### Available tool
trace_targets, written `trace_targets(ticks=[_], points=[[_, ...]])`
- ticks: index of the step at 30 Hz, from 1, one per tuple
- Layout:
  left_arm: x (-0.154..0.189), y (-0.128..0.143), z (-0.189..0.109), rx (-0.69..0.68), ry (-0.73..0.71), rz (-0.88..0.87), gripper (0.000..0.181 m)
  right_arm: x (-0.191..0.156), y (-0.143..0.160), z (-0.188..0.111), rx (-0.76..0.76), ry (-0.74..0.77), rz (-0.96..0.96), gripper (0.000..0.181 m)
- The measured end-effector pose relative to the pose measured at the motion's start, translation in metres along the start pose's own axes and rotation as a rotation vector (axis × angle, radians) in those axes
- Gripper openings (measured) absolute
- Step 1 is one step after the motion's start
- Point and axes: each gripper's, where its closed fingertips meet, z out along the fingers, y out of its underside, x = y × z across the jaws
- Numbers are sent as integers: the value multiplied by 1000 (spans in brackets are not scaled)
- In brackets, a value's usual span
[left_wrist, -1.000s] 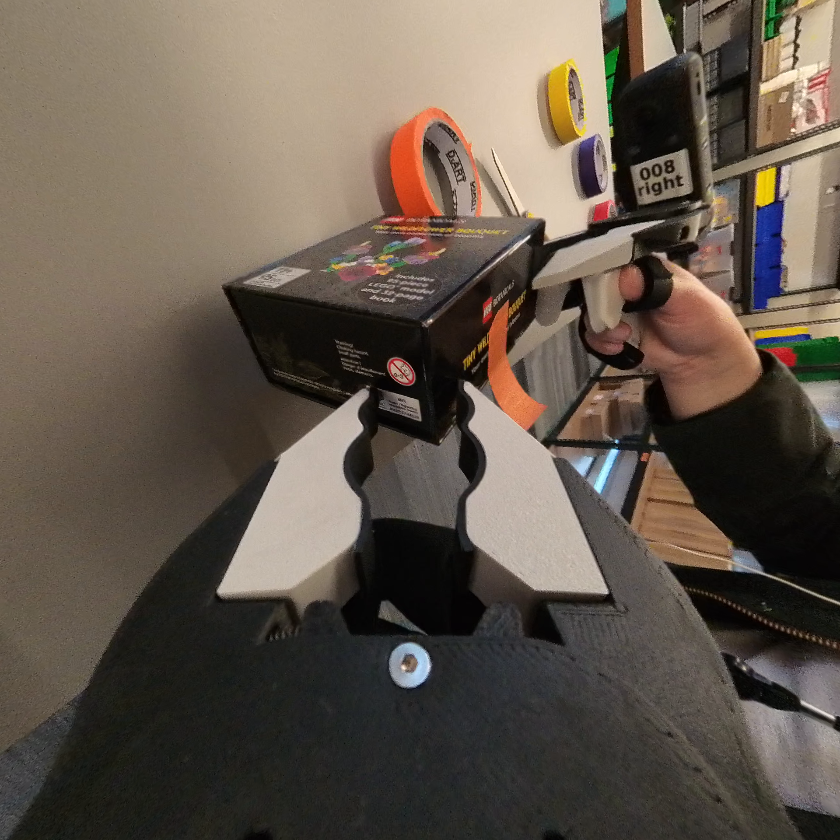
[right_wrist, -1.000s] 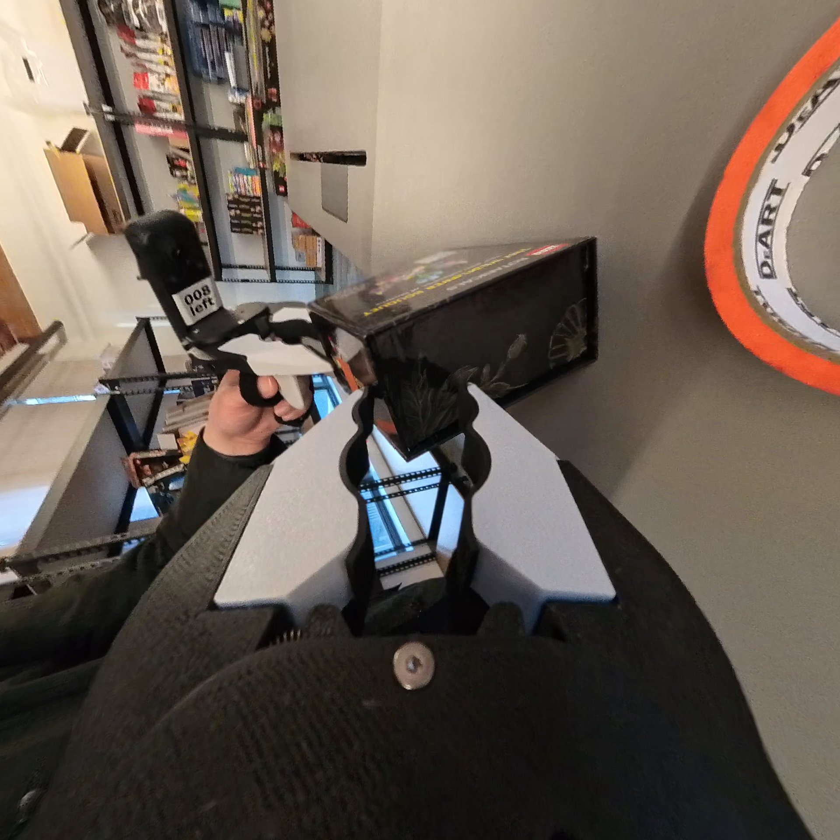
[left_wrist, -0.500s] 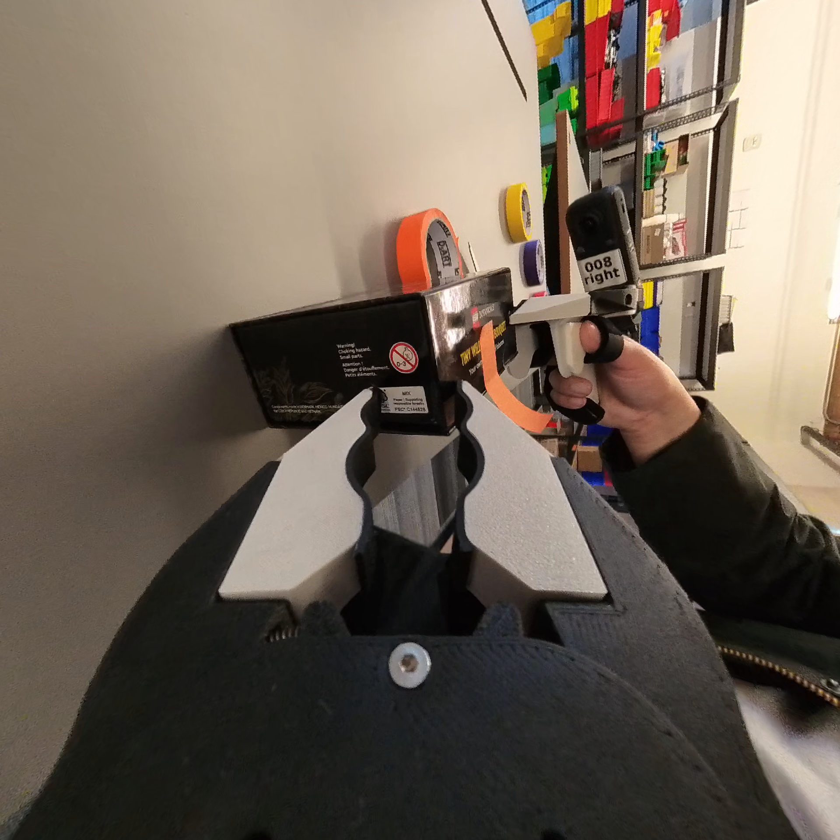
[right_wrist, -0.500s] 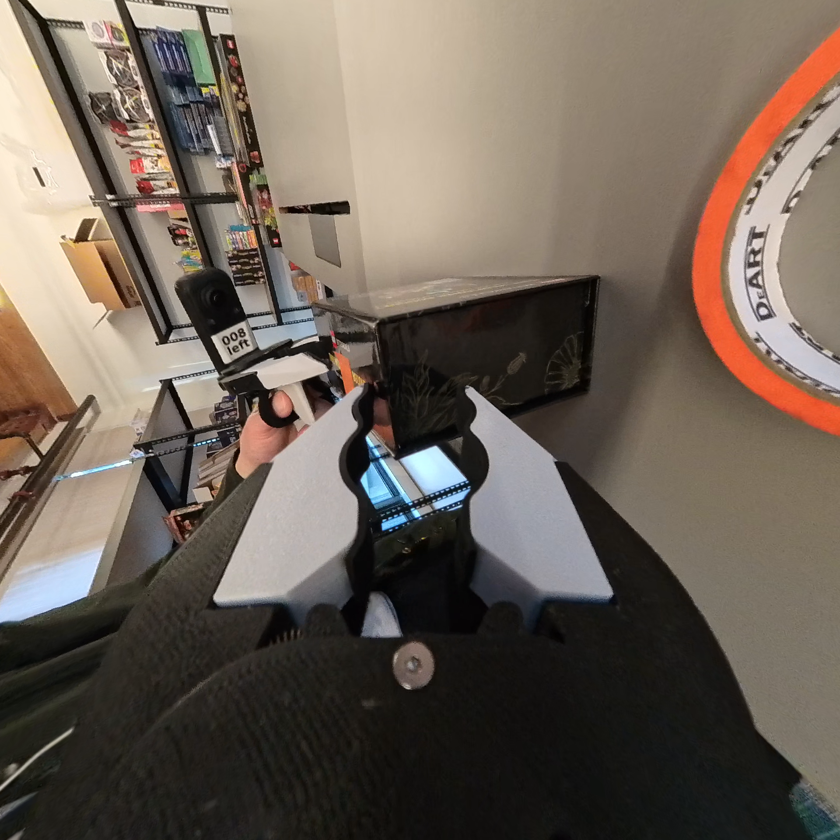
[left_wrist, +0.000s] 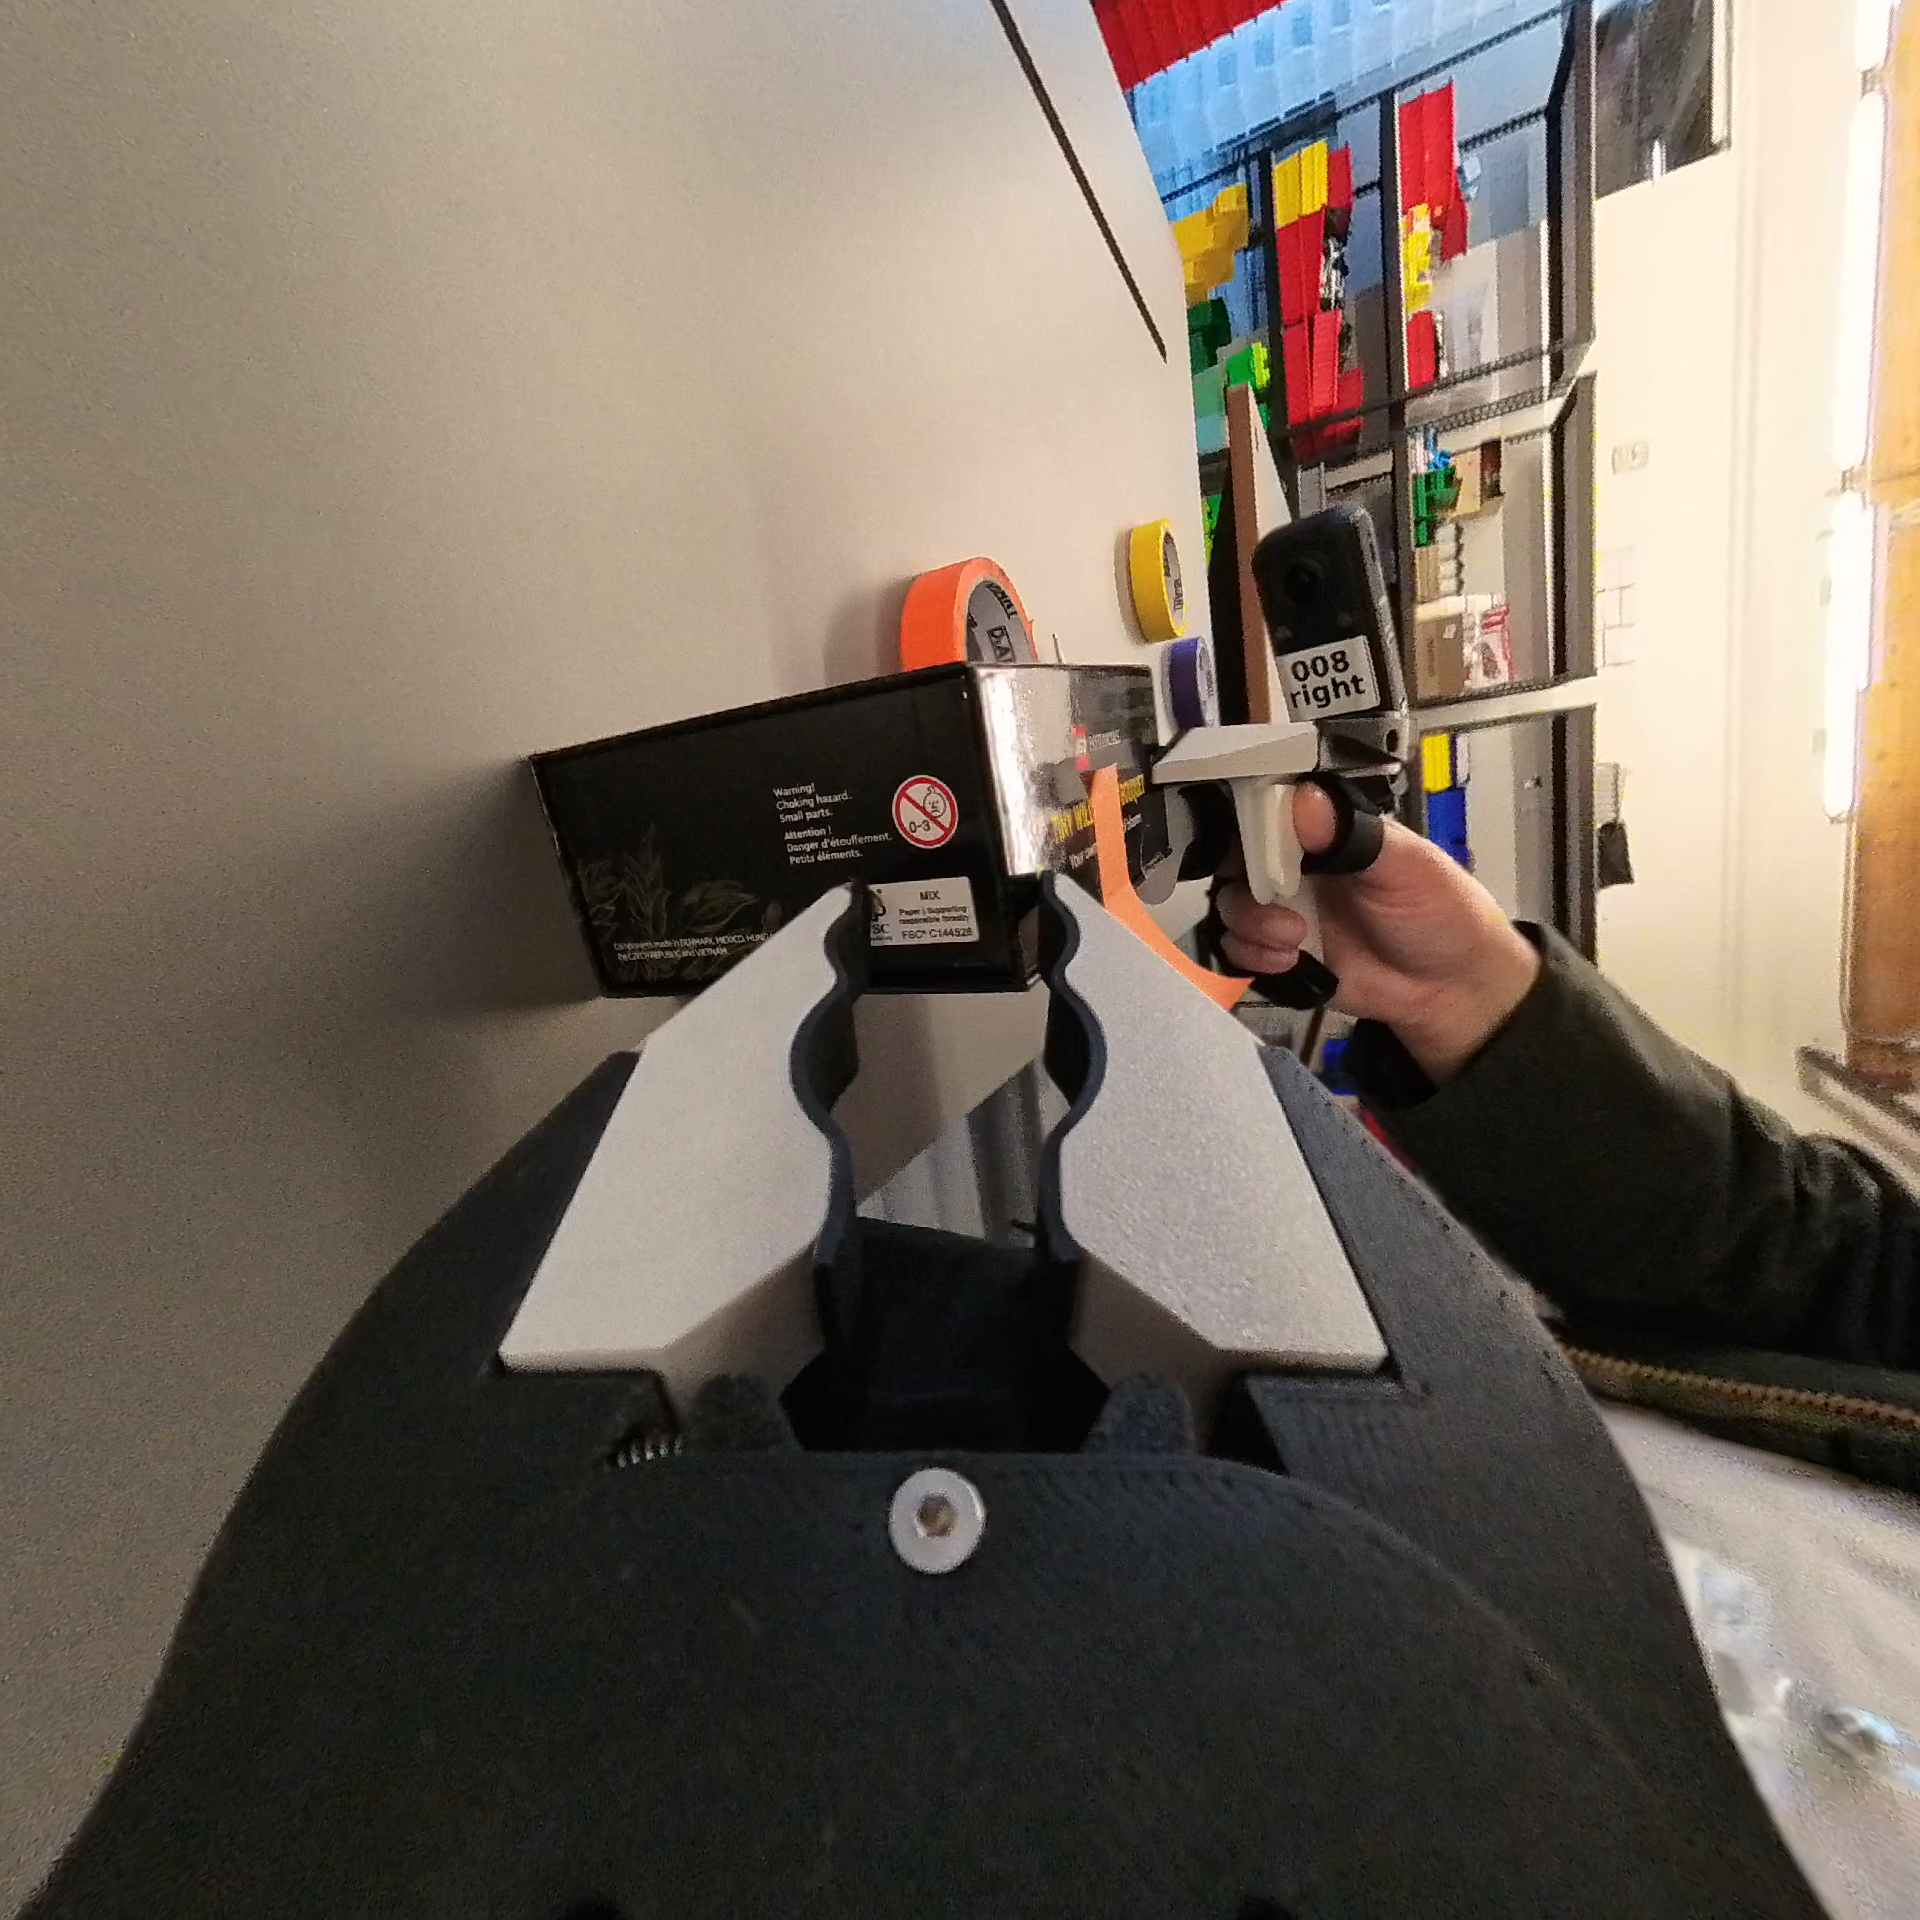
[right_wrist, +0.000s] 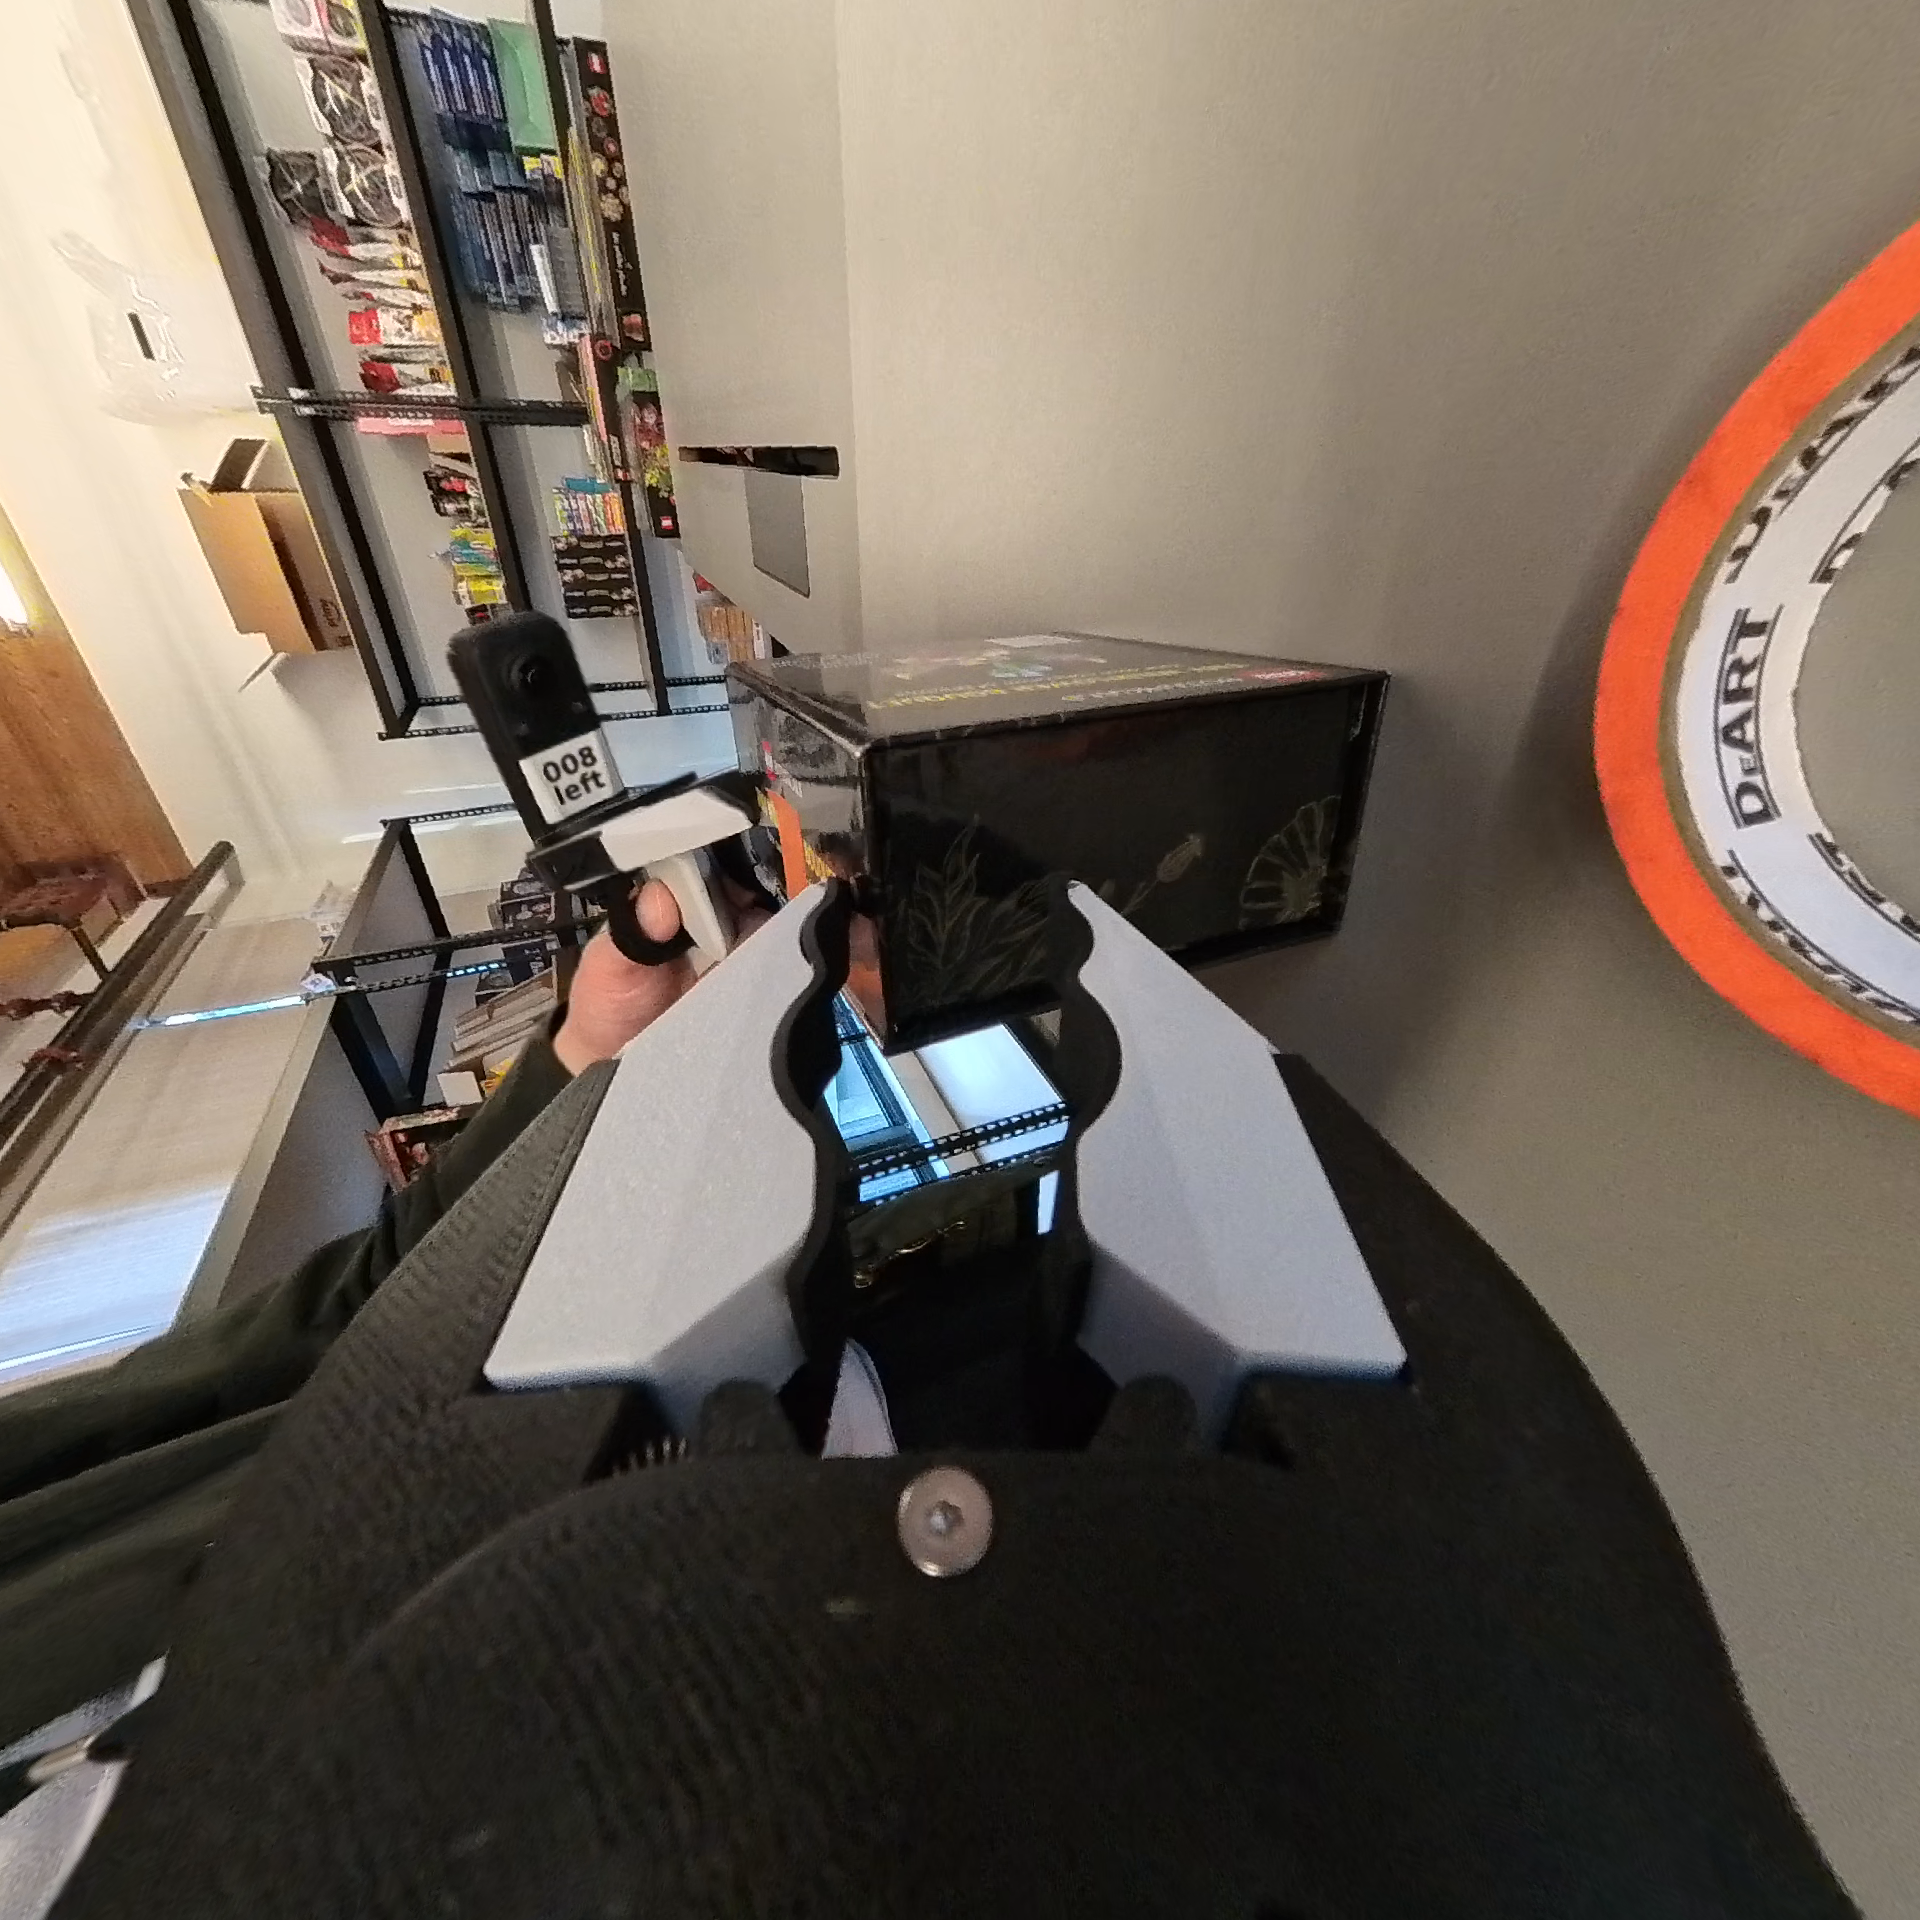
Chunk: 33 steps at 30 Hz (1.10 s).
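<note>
Left gripper (left_wrist: 948, 914): pinching the black box (left_wrist: 769, 831) corner, printed label facing.
Right gripper (right_wrist: 951, 930): clamping its opposite end.
Orange tape roll (right_wrist: 1766, 727): sitting beside, lettered core.

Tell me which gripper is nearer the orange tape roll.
Right. The right gripper grips the black box end beside the orange tape roll; the left gripper grips its far end.

Glossy black cardboard box (left_wrist: 790, 831), shiny on its end. Matt grainy grey plastic fingers (left_wrist: 717, 1164), rough black printed body with a bright metal screw (left_wrist: 935, 1522). Matt orange tape (right_wrist: 1756, 665), smooth matt wall (left_wrist: 468, 416).
</note>
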Motion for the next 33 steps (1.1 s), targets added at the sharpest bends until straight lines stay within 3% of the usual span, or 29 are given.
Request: trace_targets(ticks=[2,5,7,11,16,20,22,27,31,33], points=[[2,-2,-3,7,-4,80,27,0,0,0,1,2,1,37],[7,-13,-15,32,-56,317,56,0,0,0,-7,5,-5,37],[15,-19,-21,23,-114,604,75,0,0,0,-12,8,-7,36],[24,-16,-9,-173,-199,1007,88,-1,0,0,-16,8,-3,37],[15,-8,18,-410,-150,1102,93,-1,0,0,-18,19,-10,36],[9,2,29,-518,-149,1241,89,-2,-2,-1,-10,45,-28,35],[1,5,36,-532,-182,1274,74,-2,-2,-1,-5,49,-29,34],[0,7,38,-518,-165,1287,70,-4,-1,-3,15,43,-43,31],[0,7,38,-505,-142,1302,70,-10,-4,-21,81,34,-96,18],[1,7,39,-497,-135,1300,70,-18,-11,-38,146,85,-203,0]])
